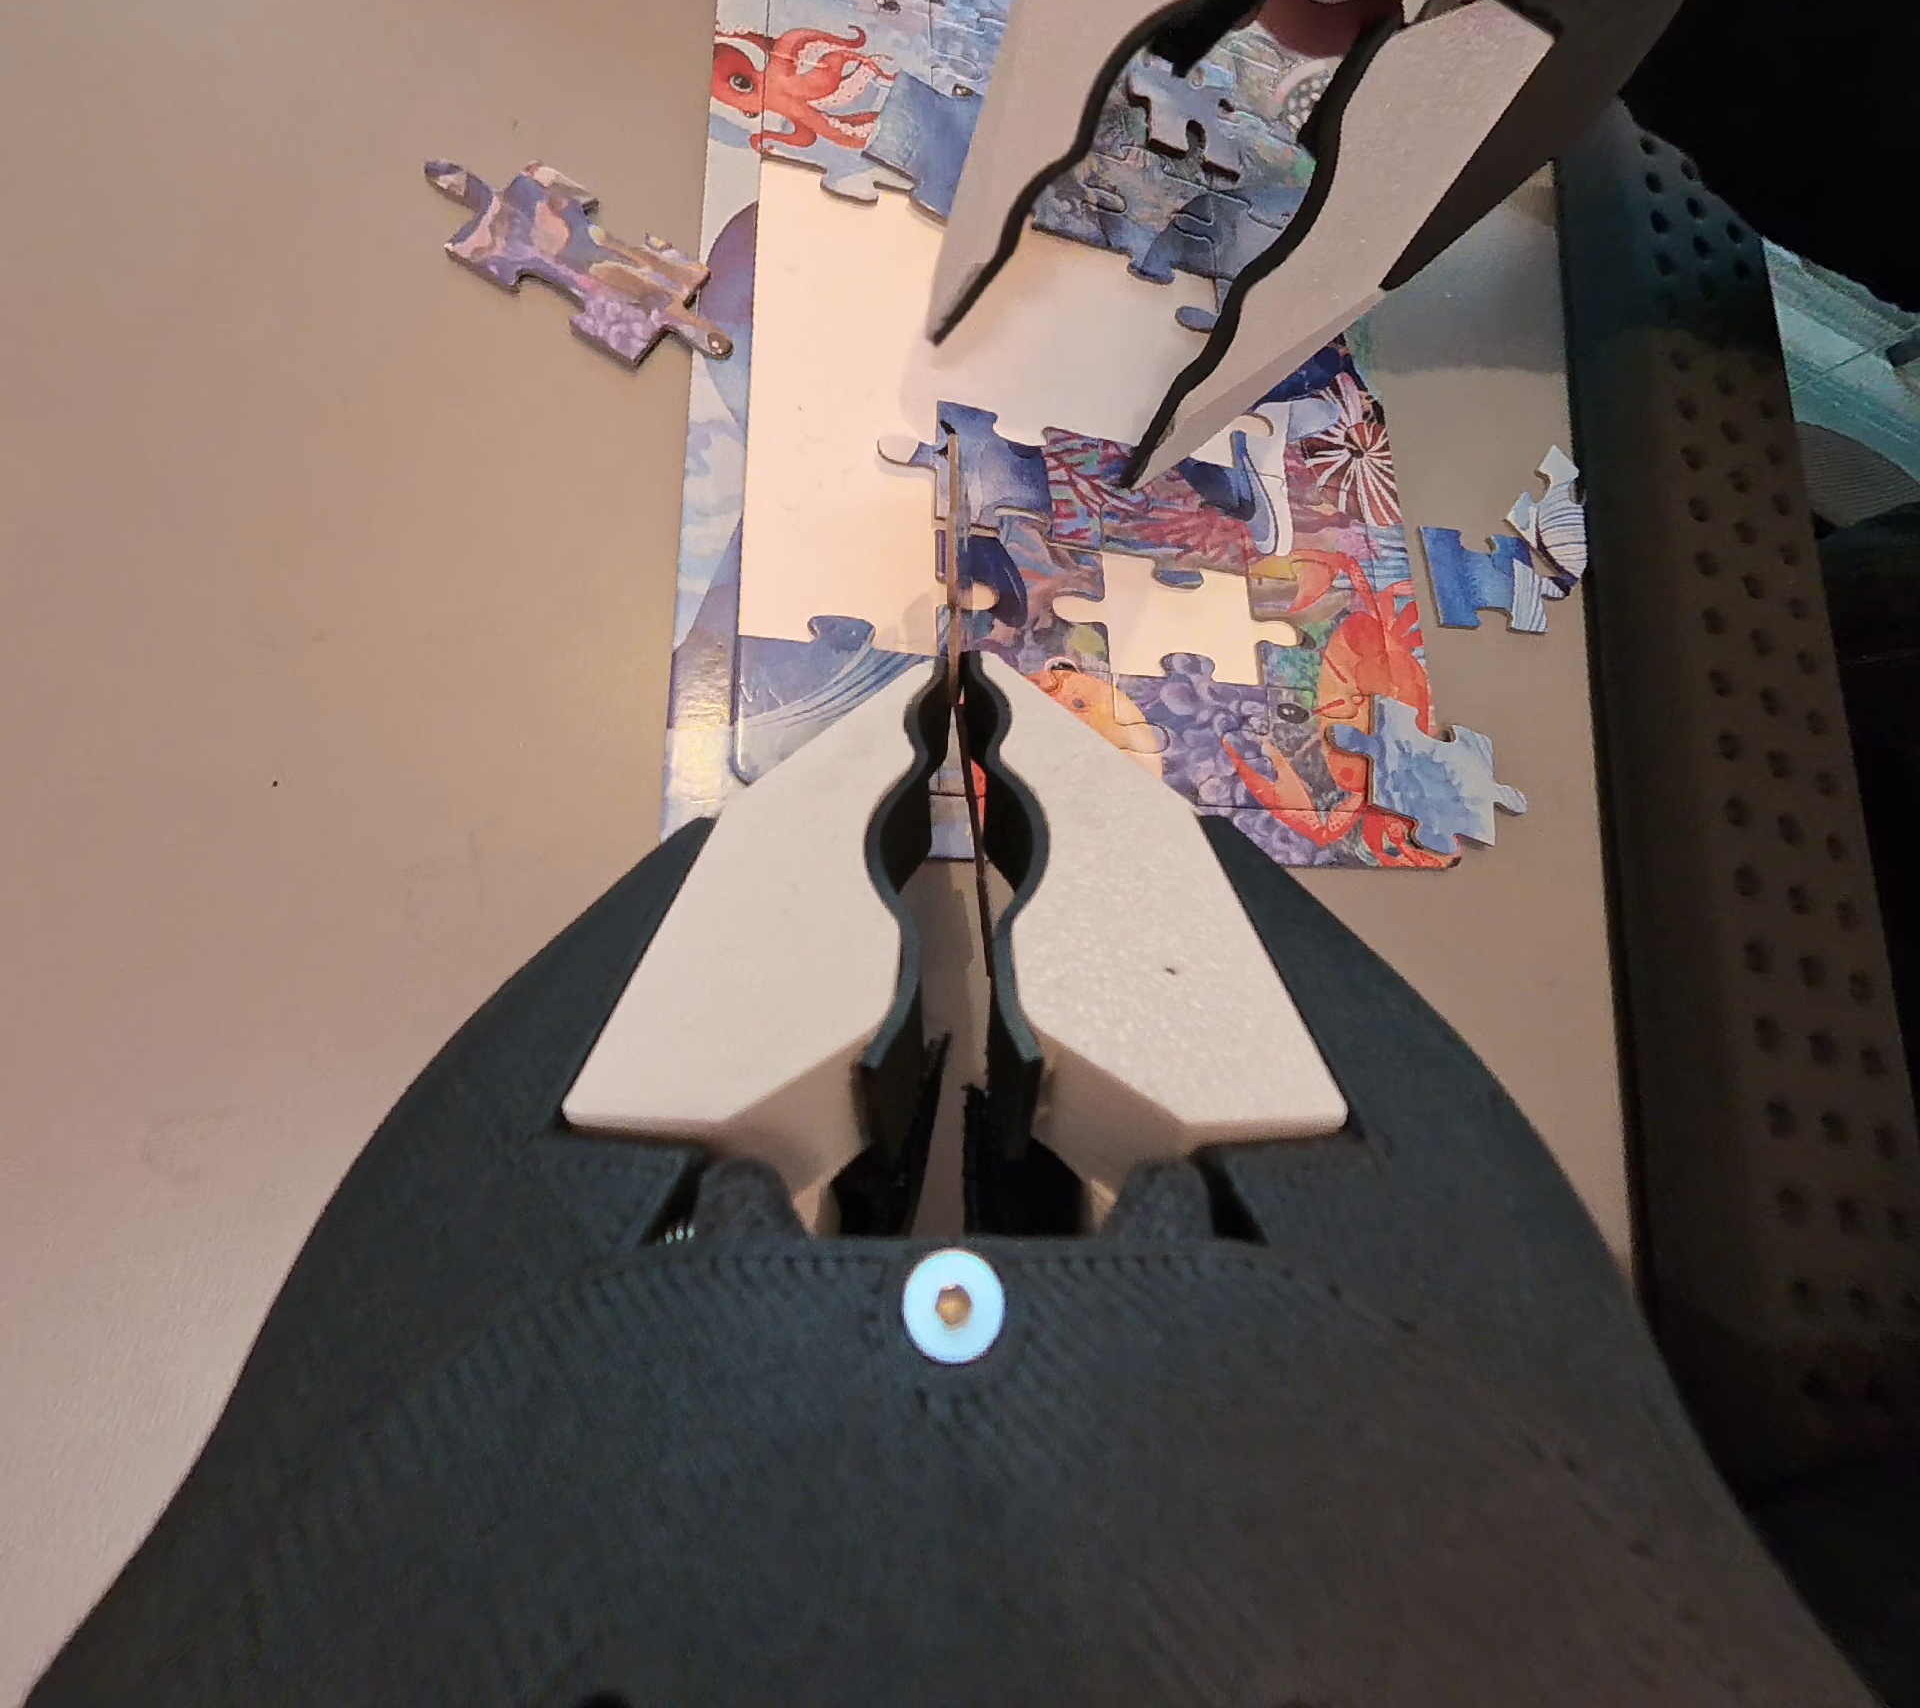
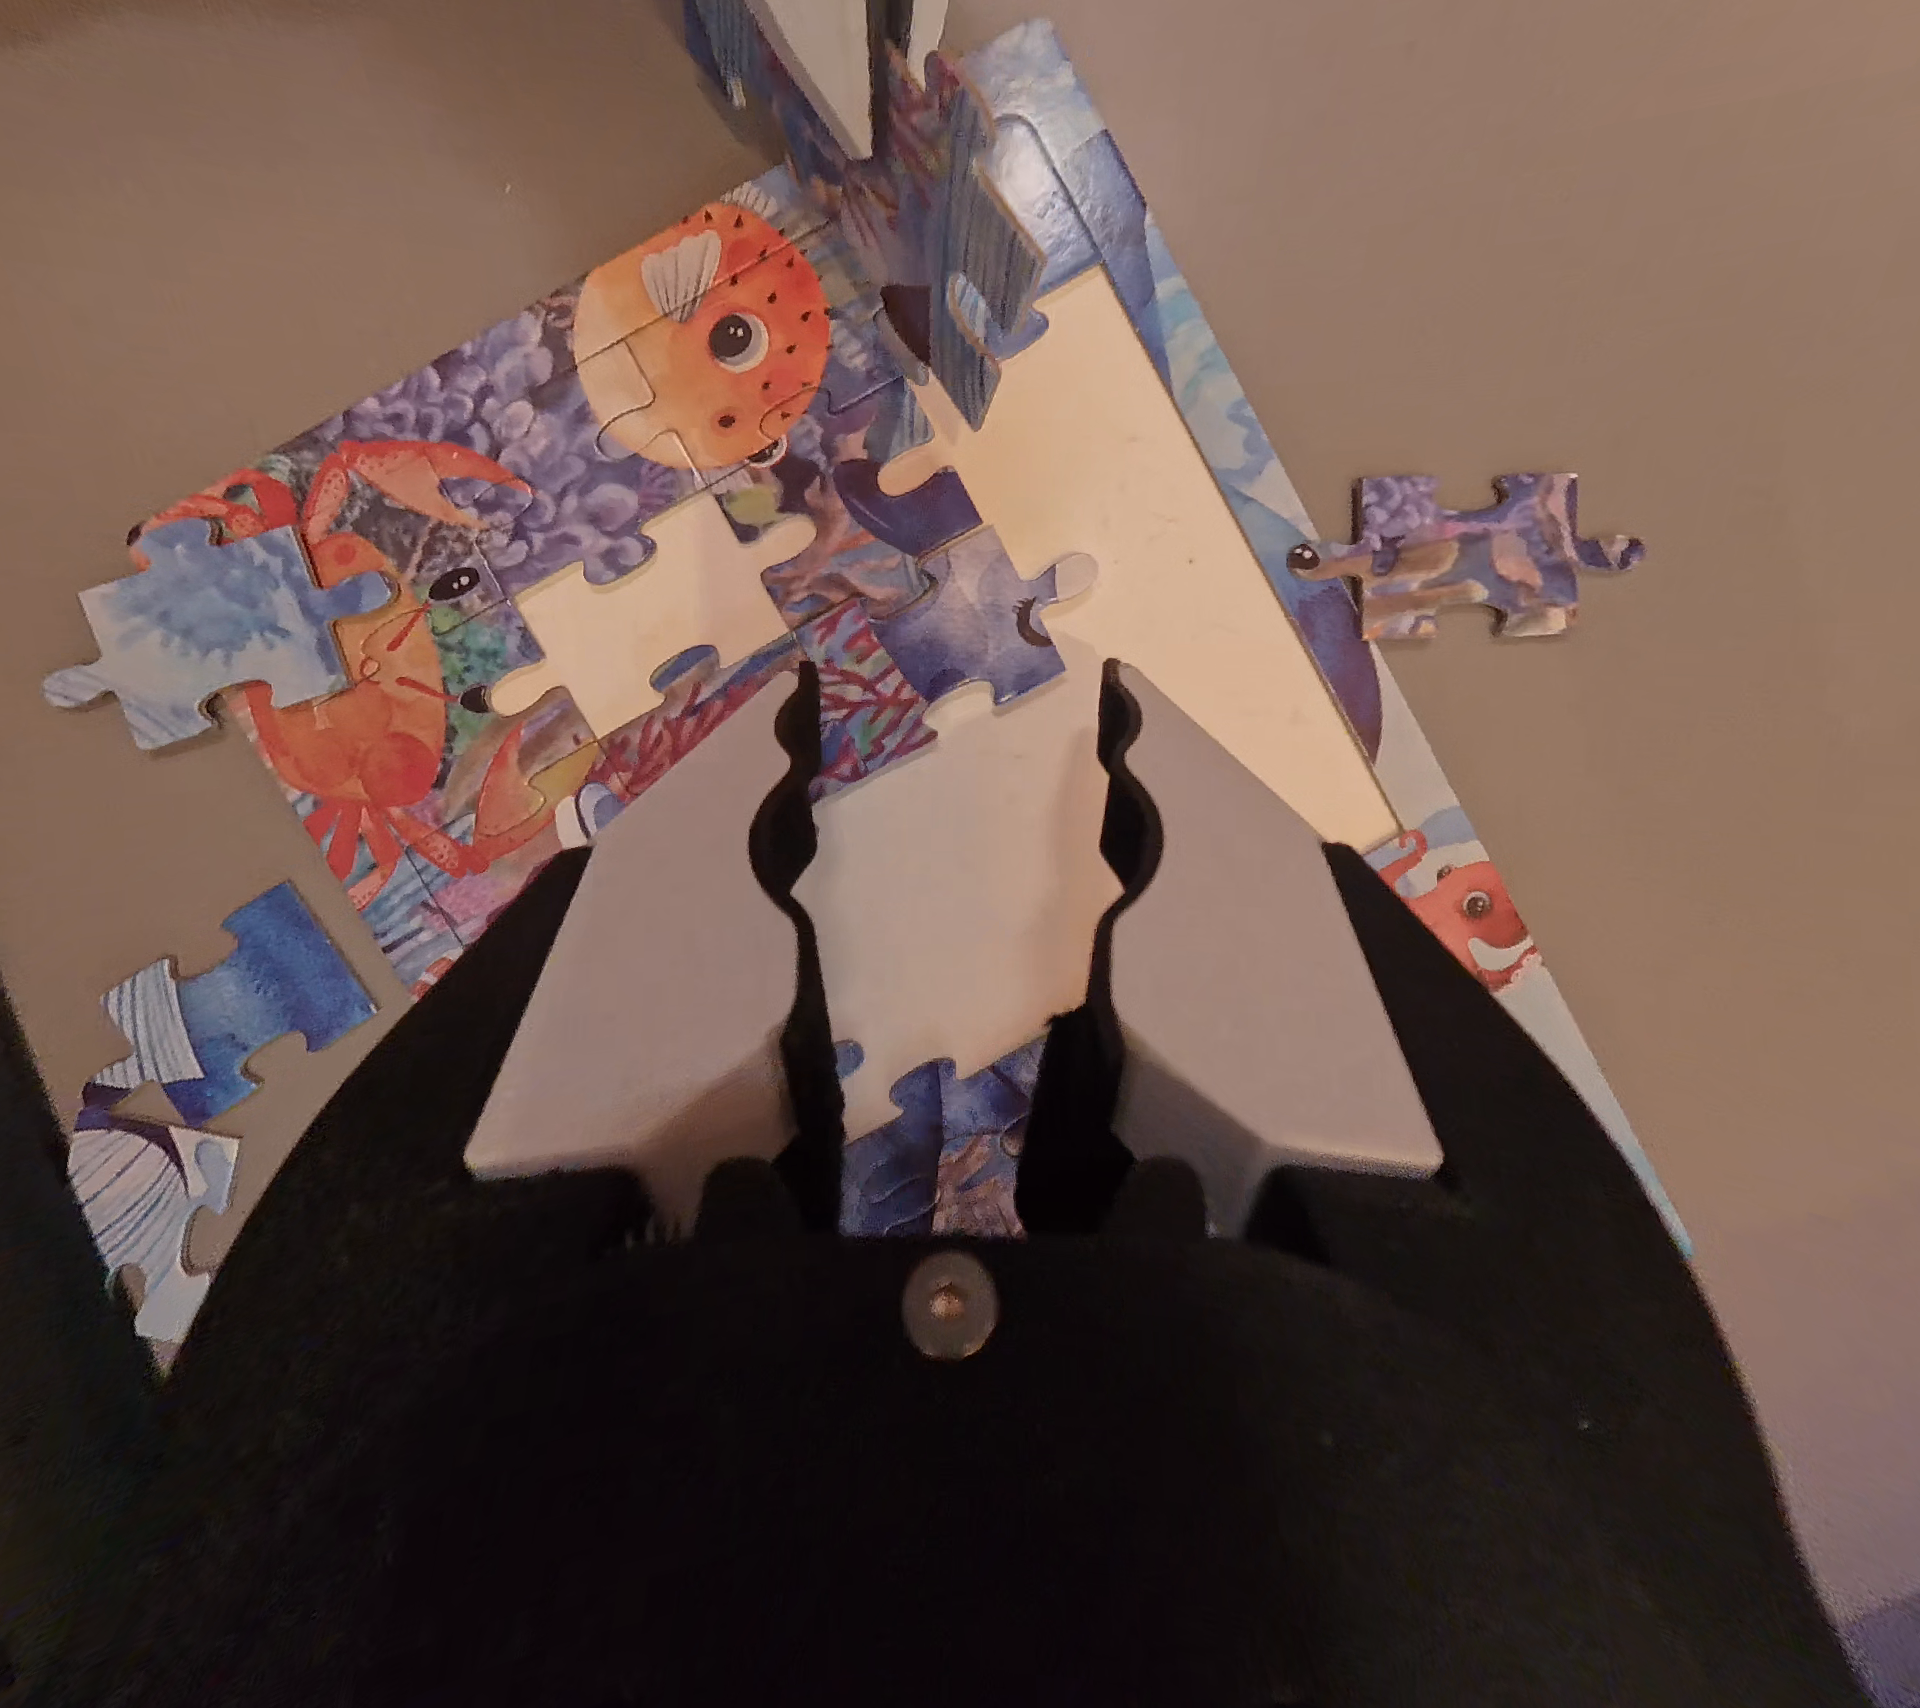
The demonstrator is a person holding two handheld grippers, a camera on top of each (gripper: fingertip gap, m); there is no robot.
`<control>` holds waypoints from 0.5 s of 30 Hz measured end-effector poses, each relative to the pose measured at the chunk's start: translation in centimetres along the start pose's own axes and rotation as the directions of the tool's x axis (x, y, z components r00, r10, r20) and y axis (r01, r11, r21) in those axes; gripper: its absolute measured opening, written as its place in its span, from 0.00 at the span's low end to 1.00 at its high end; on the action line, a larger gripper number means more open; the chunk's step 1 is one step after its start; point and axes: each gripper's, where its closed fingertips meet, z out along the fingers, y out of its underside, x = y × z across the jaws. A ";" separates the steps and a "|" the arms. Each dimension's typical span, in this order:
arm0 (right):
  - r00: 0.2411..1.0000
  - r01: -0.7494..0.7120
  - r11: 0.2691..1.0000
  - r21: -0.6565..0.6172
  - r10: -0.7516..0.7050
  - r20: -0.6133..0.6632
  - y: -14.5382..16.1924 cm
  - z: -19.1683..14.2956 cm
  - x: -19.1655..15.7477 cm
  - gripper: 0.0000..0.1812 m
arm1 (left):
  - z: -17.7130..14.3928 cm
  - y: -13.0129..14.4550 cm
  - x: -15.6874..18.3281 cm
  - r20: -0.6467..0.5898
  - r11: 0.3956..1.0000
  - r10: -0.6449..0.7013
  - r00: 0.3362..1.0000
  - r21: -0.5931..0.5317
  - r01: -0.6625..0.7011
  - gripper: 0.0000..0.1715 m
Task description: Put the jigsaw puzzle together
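Above the puzzle tray (image 1: 717, 432), left gripper (image 1: 954, 671) pinching an upright piece (image 2: 951, 276), right gripper (image 2: 956, 682) spread, empty.

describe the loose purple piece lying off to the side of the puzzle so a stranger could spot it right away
Start at the puzzle tray on the beige table. Beside the tray's long edge with the bare cream area, away from the crab, lies the purple piece, flat on the table and just touching the border. Unlike the blue-and-white loose pieces on the opposite side, it is long, purple and tan.
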 end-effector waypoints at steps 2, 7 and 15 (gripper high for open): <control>0.999 -0.013 1.000 0.012 0.013 0.030 -0.3 0.2 -0.1 0.31 | 0.1 0.1 -0.1 0.001 1.000 -0.002 1.000 -0.005 0.002 0.00; 0.997 -0.014 0.999 -0.033 0.016 0.079 0.1 1.2 -0.2 0.34 | 0.1 0.1 0.0 0.001 1.000 -0.001 1.000 -0.006 0.001 0.00; 0.995 0.008 0.999 -0.042 -0.003 0.100 0.0 1.8 -0.6 0.27 | 0.4 0.4 -0.1 0.001 1.000 -0.003 1.000 -0.020 0.003 0.00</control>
